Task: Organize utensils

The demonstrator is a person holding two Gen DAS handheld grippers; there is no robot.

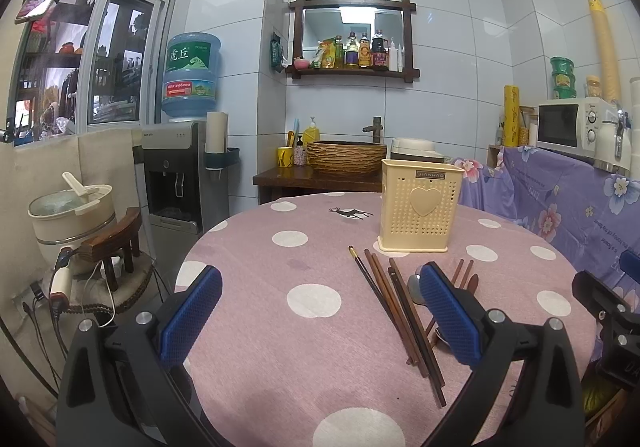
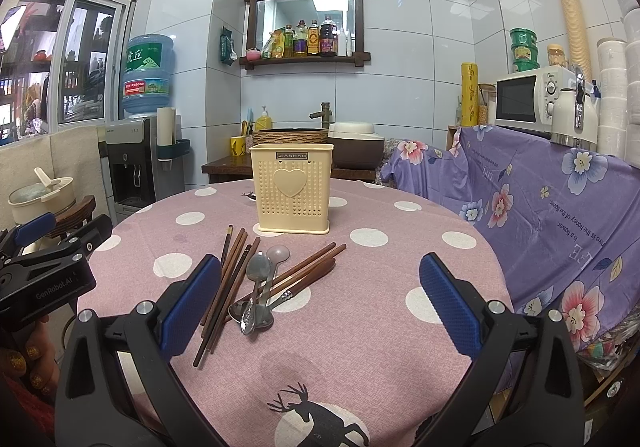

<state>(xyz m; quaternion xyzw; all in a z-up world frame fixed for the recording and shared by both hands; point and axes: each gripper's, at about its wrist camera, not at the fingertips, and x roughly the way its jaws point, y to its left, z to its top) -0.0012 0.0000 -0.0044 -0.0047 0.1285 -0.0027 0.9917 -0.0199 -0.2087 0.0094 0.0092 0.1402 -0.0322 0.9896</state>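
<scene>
Utensils lie loose in a heap ahead of both grippers, so sorting looks not yet begun. Left gripper [image 1: 320, 315] and right gripper [image 2: 320, 305] are both spread wide with nothing between the ribbed blue pads [image 2: 192, 305]. Dark brown wooden chopsticks [image 2: 228, 279] fan out just ahead of the right gripper's left finger, crossing two shiny metal spoons [image 2: 256, 287] and a wooden-handled piece. Beyond the heap stands the cream perforated plastic utensil holder [image 2: 291, 191] with a raised heart, upright on the pink polka-dot tablecloth [image 2: 380, 347]. My judgement: next comes pinching one thin stick or spoon; round, smooth shafts may roll or slip.
</scene>
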